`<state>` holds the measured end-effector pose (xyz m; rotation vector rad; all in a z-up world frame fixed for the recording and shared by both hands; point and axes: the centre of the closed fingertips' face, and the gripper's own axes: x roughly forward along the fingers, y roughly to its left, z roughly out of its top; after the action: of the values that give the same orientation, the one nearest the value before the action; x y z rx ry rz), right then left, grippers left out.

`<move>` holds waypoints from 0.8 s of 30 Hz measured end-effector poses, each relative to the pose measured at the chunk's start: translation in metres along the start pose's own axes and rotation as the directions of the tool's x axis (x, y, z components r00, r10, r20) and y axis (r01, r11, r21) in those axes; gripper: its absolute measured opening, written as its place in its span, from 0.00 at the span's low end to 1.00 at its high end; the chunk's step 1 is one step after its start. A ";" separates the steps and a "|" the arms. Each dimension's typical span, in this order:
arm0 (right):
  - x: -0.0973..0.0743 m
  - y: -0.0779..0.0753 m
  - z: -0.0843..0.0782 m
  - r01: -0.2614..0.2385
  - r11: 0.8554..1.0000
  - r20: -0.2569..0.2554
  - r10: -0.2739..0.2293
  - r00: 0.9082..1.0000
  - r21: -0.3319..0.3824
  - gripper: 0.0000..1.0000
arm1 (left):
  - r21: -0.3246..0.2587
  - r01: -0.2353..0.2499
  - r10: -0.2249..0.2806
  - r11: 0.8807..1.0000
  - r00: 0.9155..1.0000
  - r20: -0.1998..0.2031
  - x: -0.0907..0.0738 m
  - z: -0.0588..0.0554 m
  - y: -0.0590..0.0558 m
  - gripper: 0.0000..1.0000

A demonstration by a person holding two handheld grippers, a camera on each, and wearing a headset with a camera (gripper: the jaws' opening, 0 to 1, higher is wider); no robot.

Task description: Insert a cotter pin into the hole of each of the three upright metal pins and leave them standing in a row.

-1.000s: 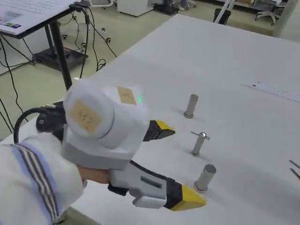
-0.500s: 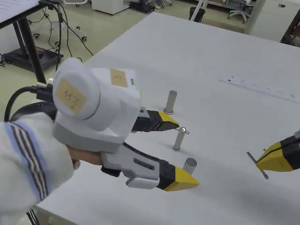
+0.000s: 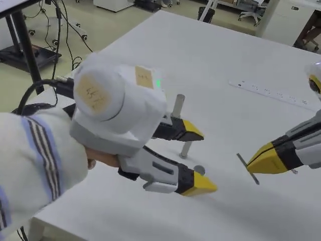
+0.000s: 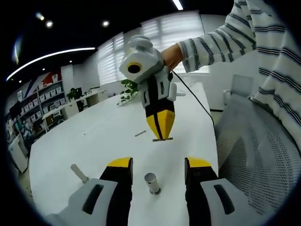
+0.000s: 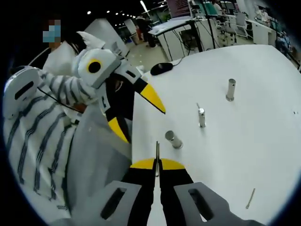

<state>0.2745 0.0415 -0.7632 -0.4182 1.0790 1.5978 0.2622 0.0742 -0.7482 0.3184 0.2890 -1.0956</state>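
- Left gripper [image 3: 204,161]: white and pale grey housing, tan stickers, a small green light; black jaws with yellow tips.
- Right gripper [image 3: 255,161]: grey body; black jaws with yellow tips.
- Cotter pin [image 3: 247,168]: dull grey metal.
- Metal pins [image 5: 201,117]: silver-grey.
- Tabletop [image 3: 225,70]: plain white.
- Sleeve [image 3: 30,170]: white, with dark and pale blue stripes.
- Cable [image 3: 37,88]: black.
- Floor [image 3: 100,25]: pale yellowish green.

Three metal pins [image 5: 201,117] stand in a row on the table [image 5: 263,141].
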 end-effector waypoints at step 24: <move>0.013 0.022 0.004 -0.157 0.980 -0.038 0.162 0.986 0.121 0.03 | 0.259 0.119 -0.103 0.959 0.992 -0.076 0.015 0.005 -0.014 0.12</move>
<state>0.2515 0.0534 -0.7616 -0.2977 1.2628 1.6610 0.2566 0.0539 -0.7512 0.5795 0.2174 -1.2389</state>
